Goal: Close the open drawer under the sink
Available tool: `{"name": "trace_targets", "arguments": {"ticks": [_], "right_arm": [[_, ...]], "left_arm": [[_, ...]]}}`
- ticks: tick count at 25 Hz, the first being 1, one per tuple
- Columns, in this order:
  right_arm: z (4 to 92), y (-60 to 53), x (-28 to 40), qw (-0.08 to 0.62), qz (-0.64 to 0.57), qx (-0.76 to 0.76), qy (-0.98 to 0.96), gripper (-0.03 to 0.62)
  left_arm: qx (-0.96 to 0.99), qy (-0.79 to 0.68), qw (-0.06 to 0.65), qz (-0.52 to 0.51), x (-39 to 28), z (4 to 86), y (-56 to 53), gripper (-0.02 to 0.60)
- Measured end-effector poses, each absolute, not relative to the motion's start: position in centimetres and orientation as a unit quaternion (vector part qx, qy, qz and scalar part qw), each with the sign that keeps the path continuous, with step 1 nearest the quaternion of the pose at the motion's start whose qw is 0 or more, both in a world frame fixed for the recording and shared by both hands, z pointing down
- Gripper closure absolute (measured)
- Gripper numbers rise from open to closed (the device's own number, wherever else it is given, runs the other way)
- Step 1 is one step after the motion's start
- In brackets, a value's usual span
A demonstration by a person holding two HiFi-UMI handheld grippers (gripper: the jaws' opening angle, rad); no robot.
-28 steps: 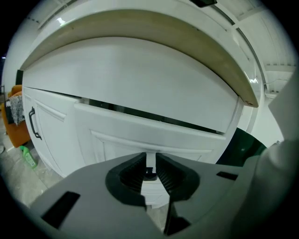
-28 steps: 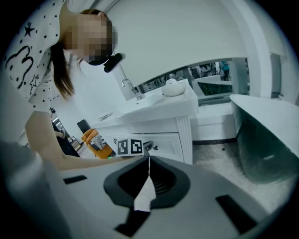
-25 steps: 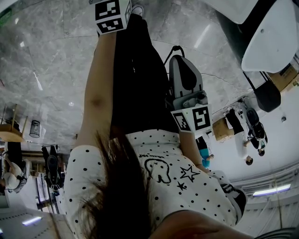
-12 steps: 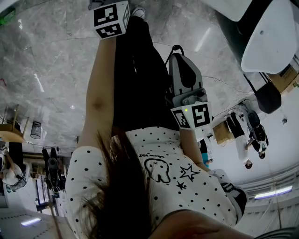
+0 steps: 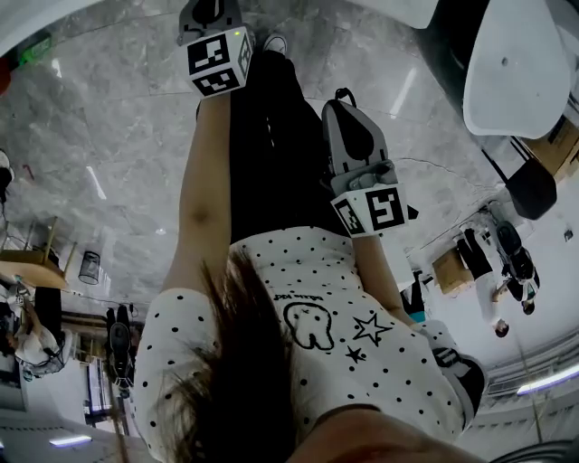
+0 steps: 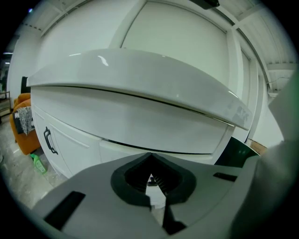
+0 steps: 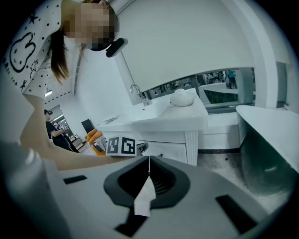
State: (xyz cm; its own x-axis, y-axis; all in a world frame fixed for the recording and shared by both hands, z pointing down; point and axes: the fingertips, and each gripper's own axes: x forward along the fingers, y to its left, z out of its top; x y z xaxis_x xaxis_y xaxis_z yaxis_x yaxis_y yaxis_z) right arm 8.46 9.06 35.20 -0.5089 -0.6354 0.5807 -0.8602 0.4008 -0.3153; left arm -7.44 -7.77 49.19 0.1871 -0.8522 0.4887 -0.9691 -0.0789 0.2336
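A white vanity fills the left gripper view: a curved countertop (image 6: pixel 140 74) over a wide white drawer front (image 6: pixel 131 123), with a dark gap under it. I cannot tell how far the drawer stands out. My left gripper (image 6: pixel 150 179) points at this front, shut, with nothing between its fingers. The right gripper view takes in the sink counter (image 7: pixel 159 116) with a faucet (image 7: pixel 137 93) from further off. My right gripper (image 7: pixel 149 163) is shut and empty. In the head view both grippers reach out over the floor, the left gripper (image 5: pixel 206 13) at the top and the right gripper (image 5: pixel 342 98) to its right.
A cabinet door with a dark handle (image 6: pixel 49 140) sits left of the drawer. An orange object (image 6: pixel 22 125) and a green bottle (image 6: pixel 38 163) are on the floor beside the vanity. A white rounded object (image 7: pixel 182 98) rests on the counter. Other people stand far off (image 5: pixel 502 289).
In the head view the left gripper's marker cube sits lower in the picture, with more of that gripper showing. The right gripper has shifted up the picture.
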Motion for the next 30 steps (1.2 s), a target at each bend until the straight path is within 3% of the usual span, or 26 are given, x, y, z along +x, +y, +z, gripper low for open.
{"name": "trace_targets", "arguments": {"ticks": [30], "right_arm": [[30.8,8.2,7.9,0.184,0.262,0.453,-0.832,0.579]], "left_arm": [[0.729,-0.618,0.261,0.131,-7.5,42.0,-7.0,0.578]]}}
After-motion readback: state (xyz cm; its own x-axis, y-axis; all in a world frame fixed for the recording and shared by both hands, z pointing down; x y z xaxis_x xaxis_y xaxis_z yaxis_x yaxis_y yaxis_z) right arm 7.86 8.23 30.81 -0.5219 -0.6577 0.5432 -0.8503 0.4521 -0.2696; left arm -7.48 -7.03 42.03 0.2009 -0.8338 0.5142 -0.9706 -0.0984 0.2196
